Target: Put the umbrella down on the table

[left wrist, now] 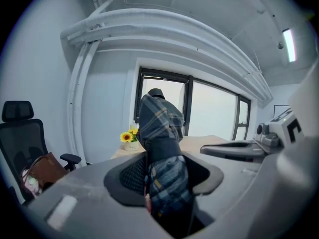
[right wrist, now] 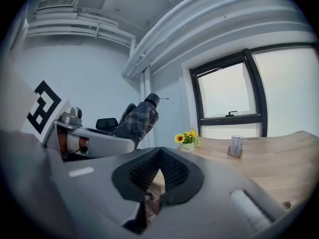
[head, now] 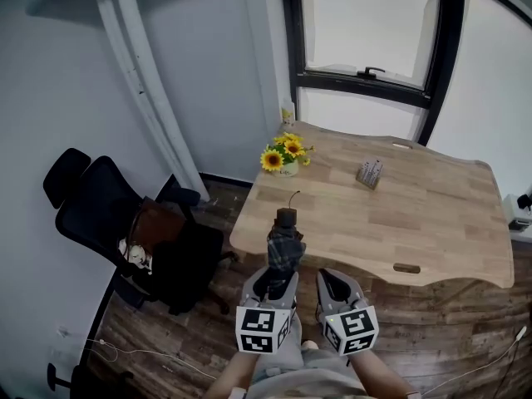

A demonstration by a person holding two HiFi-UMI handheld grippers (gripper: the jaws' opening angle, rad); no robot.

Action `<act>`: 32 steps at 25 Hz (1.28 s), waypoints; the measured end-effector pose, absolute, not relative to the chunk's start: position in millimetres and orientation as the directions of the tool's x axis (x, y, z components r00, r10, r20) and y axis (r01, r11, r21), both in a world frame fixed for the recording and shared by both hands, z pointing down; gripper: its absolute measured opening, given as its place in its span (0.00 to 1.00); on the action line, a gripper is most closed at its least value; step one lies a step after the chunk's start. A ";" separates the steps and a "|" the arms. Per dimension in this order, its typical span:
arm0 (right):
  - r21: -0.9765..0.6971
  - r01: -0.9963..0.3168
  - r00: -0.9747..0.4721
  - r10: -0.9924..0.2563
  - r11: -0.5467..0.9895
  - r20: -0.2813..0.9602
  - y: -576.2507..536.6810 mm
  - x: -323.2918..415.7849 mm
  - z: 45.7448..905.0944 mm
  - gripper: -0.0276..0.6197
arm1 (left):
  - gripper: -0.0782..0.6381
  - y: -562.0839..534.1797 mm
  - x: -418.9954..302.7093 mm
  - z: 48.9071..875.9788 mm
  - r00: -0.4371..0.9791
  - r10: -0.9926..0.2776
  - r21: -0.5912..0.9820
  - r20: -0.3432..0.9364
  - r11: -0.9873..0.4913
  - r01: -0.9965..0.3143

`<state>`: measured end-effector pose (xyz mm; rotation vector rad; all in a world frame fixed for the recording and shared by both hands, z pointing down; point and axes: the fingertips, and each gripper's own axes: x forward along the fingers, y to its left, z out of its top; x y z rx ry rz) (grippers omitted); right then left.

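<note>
My left gripper (head: 275,283) is shut on a folded dark plaid umbrella (head: 285,241), held near the front left corner of the wooden table (head: 432,214), its capped tip pointing forward over the edge. In the left gripper view the umbrella (left wrist: 160,133) fills the gap between the pads and rises up and away from the left gripper (left wrist: 162,176). Beside it, my right gripper (head: 336,288) holds nothing. The right gripper view shows the right gripper (right wrist: 159,154) shut, pads meeting, with the umbrella (right wrist: 135,118) off to its left and the table (right wrist: 279,158) ahead.
A pot of sunflowers (head: 285,158) and a small card holder (head: 369,173) stand on the table. A black office chair (head: 100,214) with a brown bag (head: 154,223) sits left of it. A window (head: 374,32) is behind. A dark small piece (head: 406,268) lies at the table's front edge.
</note>
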<state>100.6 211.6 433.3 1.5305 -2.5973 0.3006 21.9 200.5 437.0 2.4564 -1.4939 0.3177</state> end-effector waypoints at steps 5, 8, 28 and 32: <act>-0.112 -0.872 -0.489 -0.850 0.476 0.197 191.9 99.9 434.4 0.05 | 0.40 179.9 18.3 440.2 0.445 -0.839 0.105 0.313 -0.435 -0.894; -0.115 -0.875 -0.484 -0.851 0.470 0.204 178.3 101.1 436.9 0.05 | 0.40 164.3 16.4 442.6 0.442 -0.838 0.108 0.319 -0.431 -0.896; -0.128 -0.870 -0.493 -0.840 0.476 0.227 24.0 92.6 442.1 0.04 | 0.40 4.8 -5.6 447.1 0.406 -0.848 0.111 0.341 -0.392 -0.913; -0.134 -0.870 -0.493 -0.839 0.475 0.228 1.5 90.0 442.5 0.05 | 0.40 -18.2 -10.4 449.1 0.402 -0.845 0.111 0.354 -0.389 -0.915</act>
